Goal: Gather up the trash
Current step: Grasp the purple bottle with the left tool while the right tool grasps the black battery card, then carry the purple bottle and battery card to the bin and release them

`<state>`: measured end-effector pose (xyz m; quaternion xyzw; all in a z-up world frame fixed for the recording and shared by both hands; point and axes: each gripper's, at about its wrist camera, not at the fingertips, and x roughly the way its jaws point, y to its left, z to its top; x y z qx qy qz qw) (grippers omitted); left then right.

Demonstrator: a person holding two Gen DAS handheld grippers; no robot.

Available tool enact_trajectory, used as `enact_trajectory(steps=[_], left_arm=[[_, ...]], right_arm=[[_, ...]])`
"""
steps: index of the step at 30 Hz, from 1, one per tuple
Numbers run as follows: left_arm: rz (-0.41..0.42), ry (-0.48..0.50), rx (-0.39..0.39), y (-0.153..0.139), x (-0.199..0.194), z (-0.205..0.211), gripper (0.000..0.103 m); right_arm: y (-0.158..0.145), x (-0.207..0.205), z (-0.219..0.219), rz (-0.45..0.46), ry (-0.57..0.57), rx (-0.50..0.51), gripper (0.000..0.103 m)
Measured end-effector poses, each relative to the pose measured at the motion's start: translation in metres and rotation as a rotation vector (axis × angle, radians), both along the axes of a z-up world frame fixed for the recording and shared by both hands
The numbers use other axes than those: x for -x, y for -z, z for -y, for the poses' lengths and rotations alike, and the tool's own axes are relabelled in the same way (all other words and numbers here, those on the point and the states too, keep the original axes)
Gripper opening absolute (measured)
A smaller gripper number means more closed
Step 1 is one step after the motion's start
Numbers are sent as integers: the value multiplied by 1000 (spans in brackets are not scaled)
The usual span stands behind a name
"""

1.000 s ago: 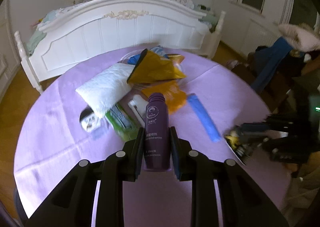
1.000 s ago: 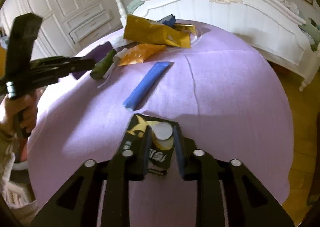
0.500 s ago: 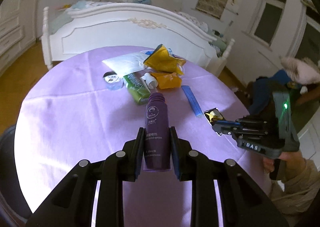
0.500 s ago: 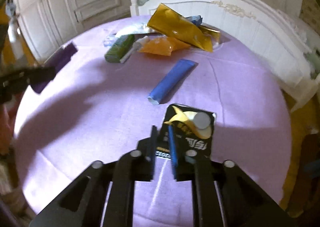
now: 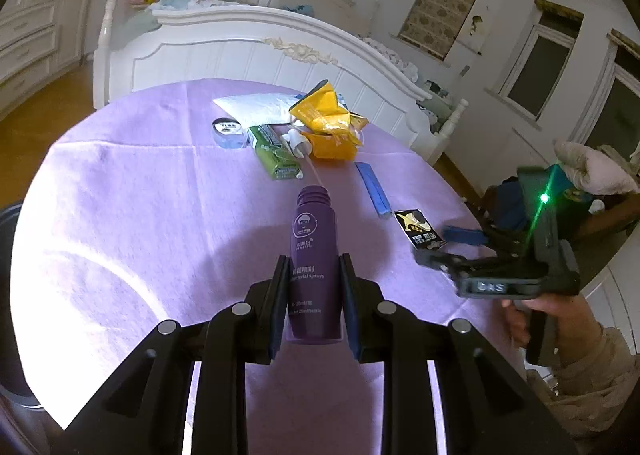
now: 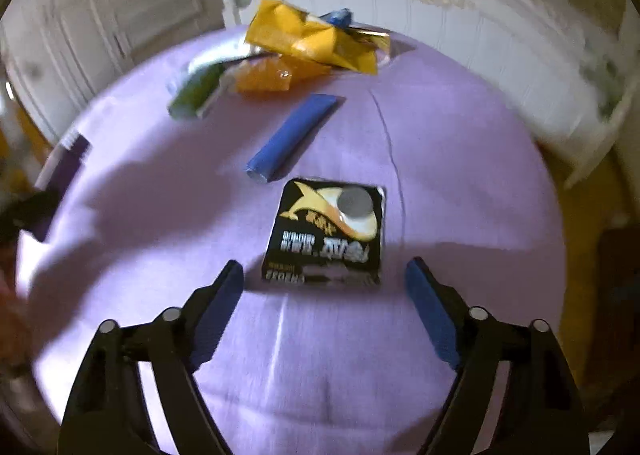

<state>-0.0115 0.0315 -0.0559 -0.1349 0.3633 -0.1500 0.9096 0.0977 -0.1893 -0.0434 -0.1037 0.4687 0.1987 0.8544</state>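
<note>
While the left gripper (image 5: 314,305) clamps its blue-padded fingers on the lower body of a small purple plastic spray bottle (image 5: 313,259), the bottle's threaded, capless neck points away from the camera above the round table draped in a lilac cloth (image 5: 120,215); the right gripper (image 6: 324,295) has its tongs spread wide apart with nothing between them; just beyond its fingertips a black square sachet with gold print (image 6: 326,233) lies flat on the cloth, touching neither pad; a blue flattened tube-like wrapper (image 6: 294,135) lies near the sachet, farther across the table; at the far edge sits a heap of trash: a crumpled yellow foil bag (image 5: 320,111), an orange wrapper (image 5: 334,143) below it, a green rectangular pack (image 5: 272,153), a white padded packet (image 5: 256,109) and a small round grey-blue tub with a dark lid (image 5: 227,131); a white carved bed frame (image 5: 248,51) stands behind the table; the right wrist view is motion-blurred.
</note>
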Motion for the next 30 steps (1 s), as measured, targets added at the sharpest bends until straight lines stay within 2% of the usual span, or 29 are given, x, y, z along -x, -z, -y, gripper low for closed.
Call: enact_trajectory(steps=[1, 5, 8, 11, 14, 17, 20, 24, 30], left_arm=[[1, 2, 4, 1, 1, 0, 25], [12, -5, 29, 2, 8, -4, 25], [18, -16, 47, 4, 13, -9, 25], [17, -29, 69, 9, 15, -18, 25], [26, -40, 85, 9, 18, -23, 25], [61, -76, 99, 4, 26, -41, 25], [88, -139, 107, -3, 36, -67, 25], [116, -250, 90, -10, 58, -115, 25], [114, -419, 68, -11, 92, -192, 25]], right_arm=[[-2, -3, -3, 6, 2, 6, 62], [-4, -7, -3, 3, 12, -26, 62], [-3, -17, 9, -63, 0, -192, 62], [-13, -10, 12, -81, -30, -288, 62], [-28, -2, 7, -143, -84, -444, 62], [-37, 2, -7, -202, -139, -558, 62], [-46, 2, -38, -261, -211, -629, 62], [-58, -3, -101, -323, -317, -658, 62], [-71, -6, -217, -377, -484, -622, 62]])
